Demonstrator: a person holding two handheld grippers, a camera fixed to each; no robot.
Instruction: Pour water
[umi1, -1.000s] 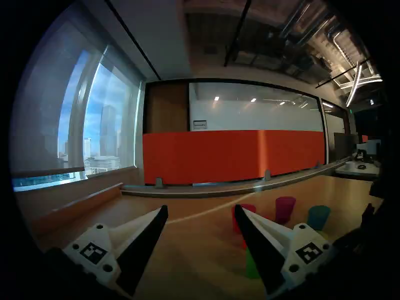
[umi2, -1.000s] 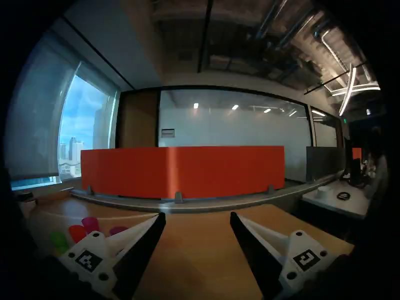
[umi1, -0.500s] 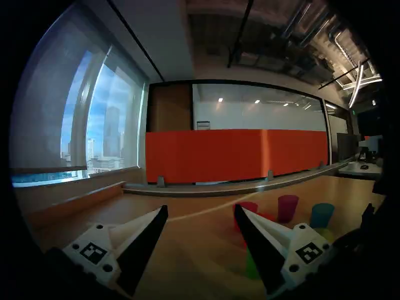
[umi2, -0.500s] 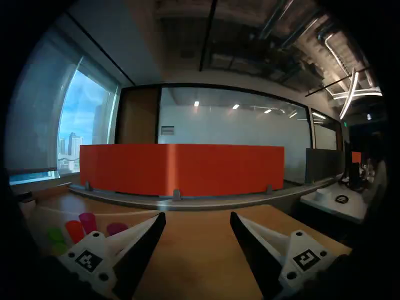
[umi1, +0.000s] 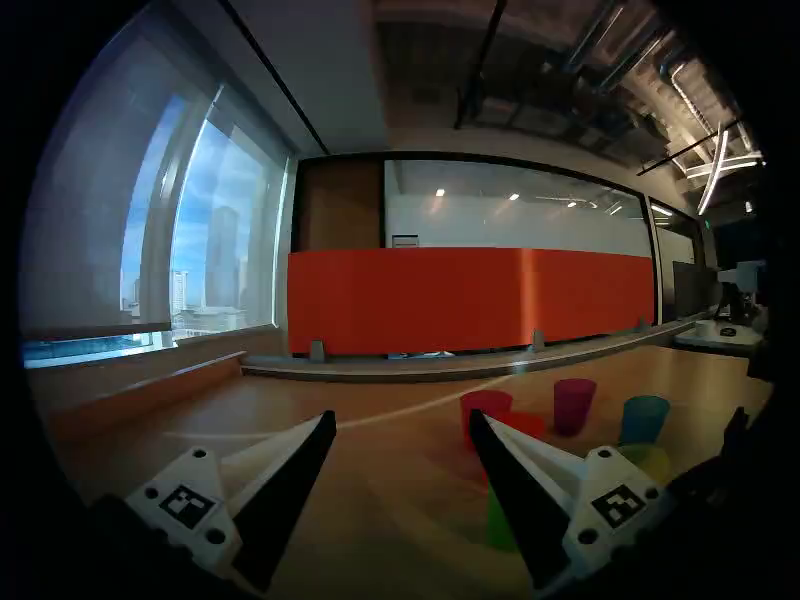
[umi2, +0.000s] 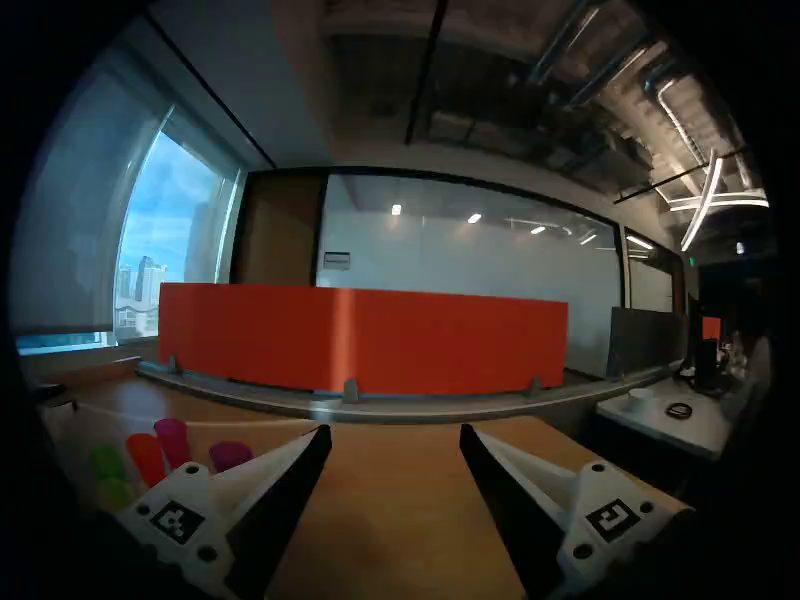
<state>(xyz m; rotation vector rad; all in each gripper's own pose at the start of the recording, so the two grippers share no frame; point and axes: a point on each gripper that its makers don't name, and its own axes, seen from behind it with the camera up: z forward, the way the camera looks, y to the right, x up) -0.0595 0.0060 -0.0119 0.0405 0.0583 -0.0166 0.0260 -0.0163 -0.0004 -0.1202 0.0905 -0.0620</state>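
Note:
Several coloured plastic cups stand on a wooden table (umi1: 400, 480). In the left gripper view a red cup (umi1: 484, 412), a magenta cup (umi1: 574, 404), a teal cup (umi1: 642, 418) and a green cup (umi1: 497, 520) sit ahead and to the right, partly behind the right finger. My left gripper (umi1: 400, 432) is open, nothing between its fingers. In the right gripper view a red cup (umi2: 147, 458), a magenta cup (umi2: 173, 441), a purple cup (umi2: 230, 455) and a green cup (umi2: 105, 463) stand at the far left. My right gripper (umi2: 393, 440) is open and holds nothing, with bare table (umi2: 400, 520) under it.
An orange partition (umi1: 460, 300) on a metal rail closes the table's far edge. Large windows (umi1: 190, 250) run along the left. A white desk (umi2: 670, 410) with small items stands at the right, past the table's edge.
Both views have tilted slightly: the cups and table sit a little higher in each frame. Both grippers stay open.

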